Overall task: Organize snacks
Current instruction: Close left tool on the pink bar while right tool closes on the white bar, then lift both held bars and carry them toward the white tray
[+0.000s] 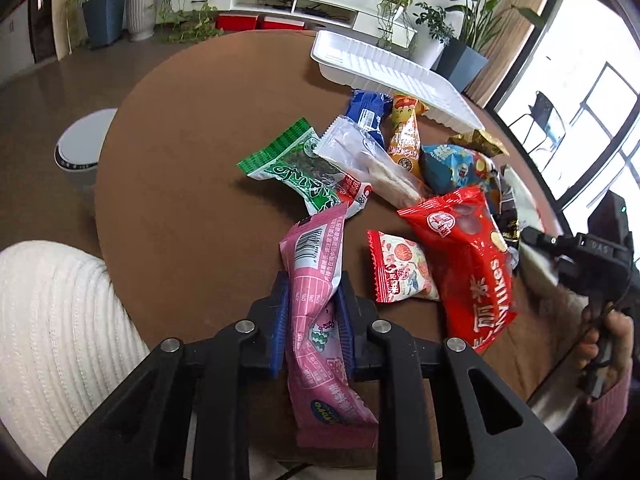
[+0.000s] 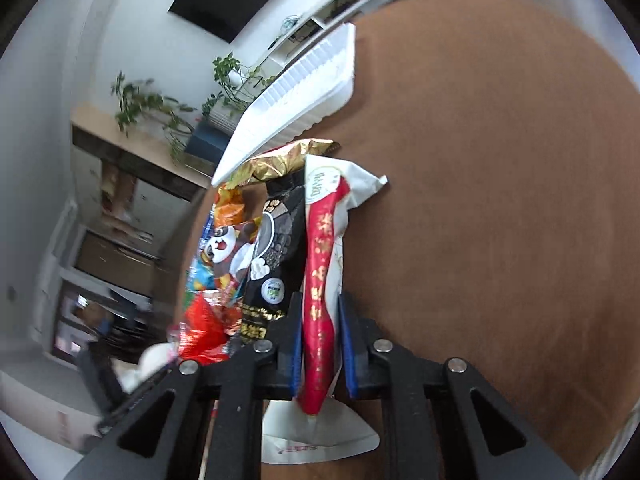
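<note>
My left gripper [image 1: 313, 304] is shut on a pink snack packet [image 1: 318, 312] and holds it over the near side of the round brown table [image 1: 180, 152]. A pile of snack packets lies ahead: a green one [image 1: 294, 166], a clear one [image 1: 372, 160], a large red bag [image 1: 464, 256] and a small red-and-white one [image 1: 402, 266]. A white tray [image 1: 384, 70] stands at the table's far side. My right gripper [image 2: 320, 320] is shut on a red-and-white packet [image 2: 324, 264], with a black packet [image 2: 276, 248] just left of it and the tray [image 2: 296, 96] beyond.
A white stool [image 1: 80, 144] stands left of the table. The person's white sleeve [image 1: 52, 328] is at lower left. The right hand and its gripper body [image 1: 592, 256] show at the right edge. Plants and a white cabinet line the far wall.
</note>
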